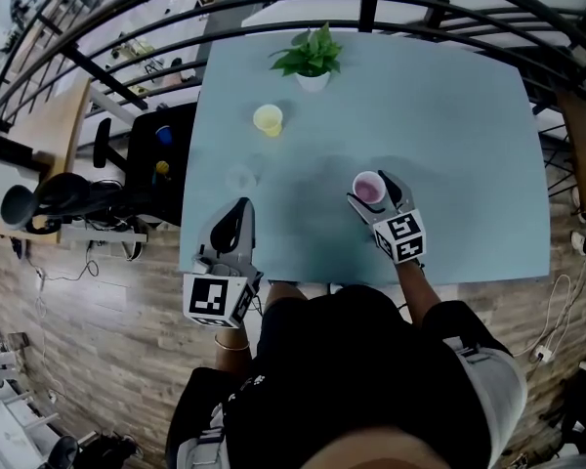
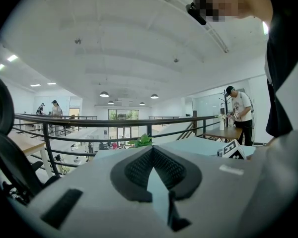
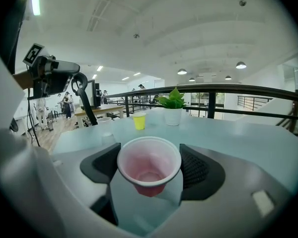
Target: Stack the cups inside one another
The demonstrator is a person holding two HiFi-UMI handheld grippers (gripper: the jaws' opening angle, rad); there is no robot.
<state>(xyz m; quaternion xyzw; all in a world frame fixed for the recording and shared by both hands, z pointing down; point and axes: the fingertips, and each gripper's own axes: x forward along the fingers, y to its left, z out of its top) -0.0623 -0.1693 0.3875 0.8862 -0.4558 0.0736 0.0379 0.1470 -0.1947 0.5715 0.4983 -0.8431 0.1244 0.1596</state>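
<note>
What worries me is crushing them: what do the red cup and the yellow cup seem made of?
Red cup: thin plastic, probably; smooth, slightly glossy, with a rolled rim and a pale inside tinted pink.
Yellow cup: likely the same, judging by its tapered shape and even colour, but too small to rule out paper.

On the pale blue counter [image 1: 469, 164], my right hand-held gripper [image 1: 372, 193] has a pink plastic cup [image 1: 369, 187] between its jaws. My left hand-held gripper [image 1: 242, 210] rests by the counter's near edge. A yellow plastic cup [image 1: 268, 119] stands near a green potted plant [image 1: 313, 59].
</note>
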